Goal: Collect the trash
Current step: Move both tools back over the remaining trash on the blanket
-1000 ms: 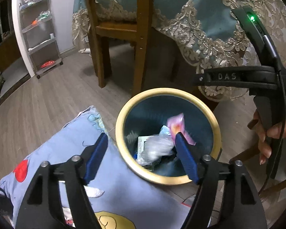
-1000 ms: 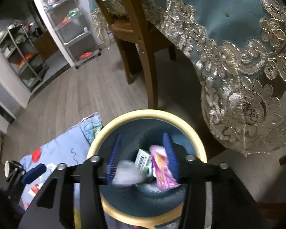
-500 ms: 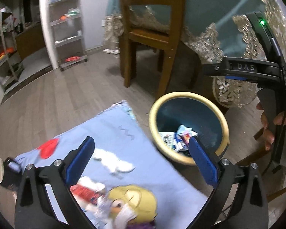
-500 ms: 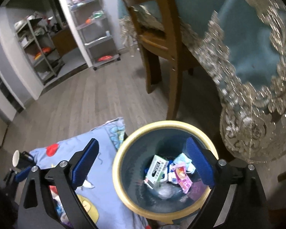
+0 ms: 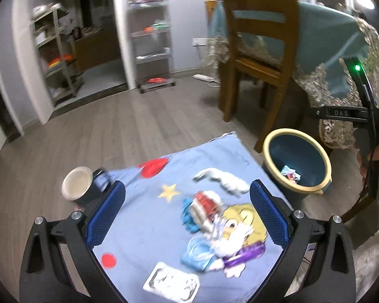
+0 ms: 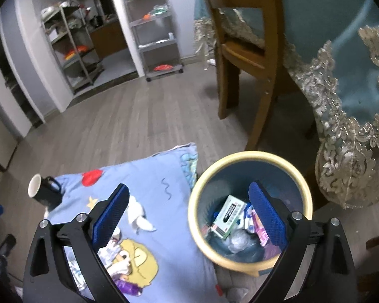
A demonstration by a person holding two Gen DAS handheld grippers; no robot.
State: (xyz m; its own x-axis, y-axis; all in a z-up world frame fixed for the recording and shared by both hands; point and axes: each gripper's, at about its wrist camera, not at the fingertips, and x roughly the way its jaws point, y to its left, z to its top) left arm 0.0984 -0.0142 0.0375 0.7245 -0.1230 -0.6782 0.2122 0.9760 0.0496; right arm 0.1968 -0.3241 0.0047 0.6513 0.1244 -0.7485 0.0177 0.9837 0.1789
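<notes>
left claw (image 5: 187,217) spread, empty | right claw (image 6: 188,214) spread, empty, over bin (image 6: 250,156) | wrapper (image 5: 171,283) on blanket (image 5: 144,217), just below left claw, long axis crosswise | left nearer

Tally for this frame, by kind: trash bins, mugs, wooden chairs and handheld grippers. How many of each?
Trash bin: 1
Mug: 1
Wooden chair: 1
Grippers: 2, left gripper and right gripper, jaws just been opening, nothing held
Total: 5
</notes>
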